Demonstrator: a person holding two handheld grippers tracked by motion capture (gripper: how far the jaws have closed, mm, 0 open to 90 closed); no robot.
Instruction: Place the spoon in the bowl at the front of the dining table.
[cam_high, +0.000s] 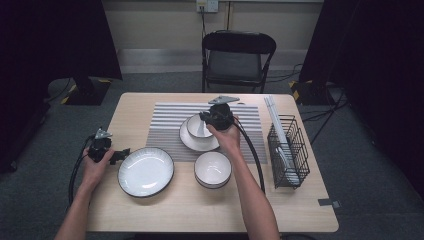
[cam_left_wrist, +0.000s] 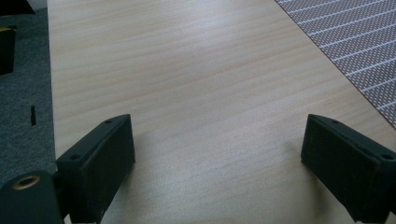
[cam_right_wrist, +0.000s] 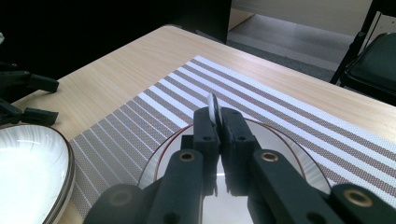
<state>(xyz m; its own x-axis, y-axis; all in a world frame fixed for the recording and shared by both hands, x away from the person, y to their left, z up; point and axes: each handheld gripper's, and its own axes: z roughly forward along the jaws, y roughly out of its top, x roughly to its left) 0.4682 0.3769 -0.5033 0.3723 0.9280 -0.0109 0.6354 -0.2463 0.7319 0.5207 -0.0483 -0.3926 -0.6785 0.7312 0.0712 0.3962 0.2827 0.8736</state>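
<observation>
Two claws differ: the right claw (cam_right_wrist: 217, 140) pinches a white spoon (cam_right_wrist: 214, 108) edge-on above the small plate (cam_right_wrist: 280, 144), likely carrying it to set down; left claw (cam_left_wrist: 215, 158) rests wide open, bare table between its jaws

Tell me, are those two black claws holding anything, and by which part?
The right gripper is clamped on the upright rim of a small white ceramic bowl. The left gripper holds nothing; its jaws stand wide over the bare wooden table.
</observation>
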